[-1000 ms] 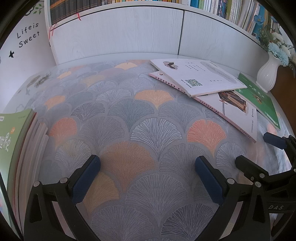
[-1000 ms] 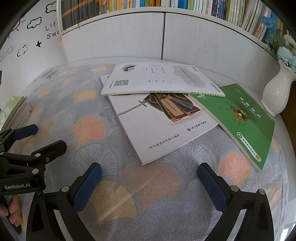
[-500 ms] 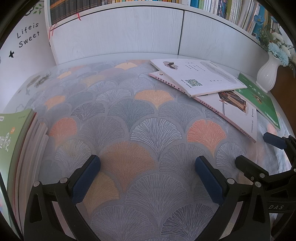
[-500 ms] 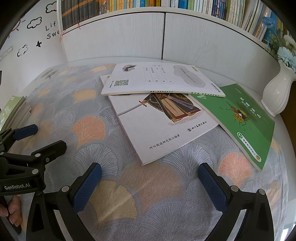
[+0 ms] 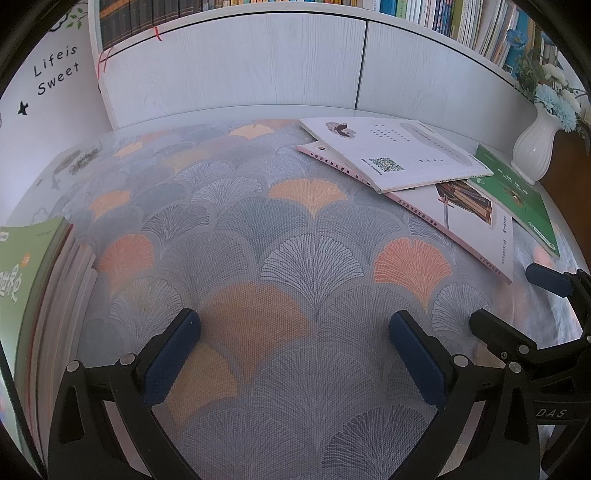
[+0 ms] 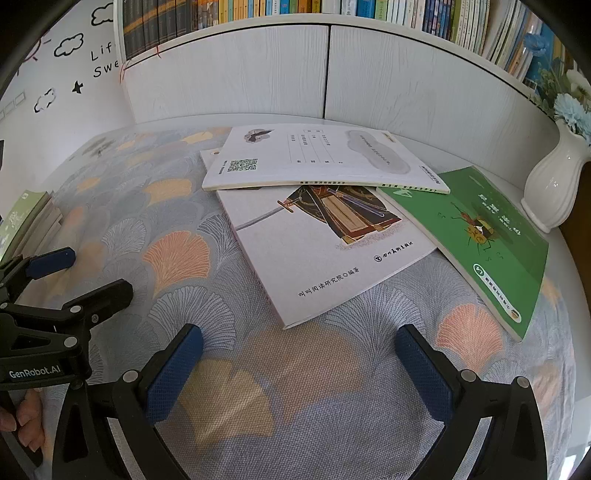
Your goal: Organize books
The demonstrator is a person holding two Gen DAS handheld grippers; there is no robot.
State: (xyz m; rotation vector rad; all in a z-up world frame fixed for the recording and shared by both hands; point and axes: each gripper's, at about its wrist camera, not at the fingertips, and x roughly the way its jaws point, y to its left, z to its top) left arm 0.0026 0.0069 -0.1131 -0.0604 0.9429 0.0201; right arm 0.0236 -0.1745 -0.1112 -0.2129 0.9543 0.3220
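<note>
Three loose books lie overlapping on the patterned tablecloth. A white book with a QR code [image 6: 314, 158] lies on top of a white book with a robed swordsman [image 6: 325, 251] and a green book [image 6: 480, 236]. They show in the left wrist view too: the QR-code book [image 5: 399, 155], the swordsman book [image 5: 469, 218], the green book [image 5: 517, 195]. A stack of books with a green cover [image 5: 29, 288] lies at the far left. My left gripper [image 5: 295, 354] is open and empty over bare cloth. My right gripper [image 6: 299, 369] is open and empty, just short of the swordsman book's near corner.
A white vase with blue flowers [image 6: 554, 177] stands at the back right by the green book. A white cabinet [image 6: 325, 70] with a shelf of upright books [image 6: 332, 7] runs along the back. The left gripper [image 6: 55, 295] shows in the right wrist view.
</note>
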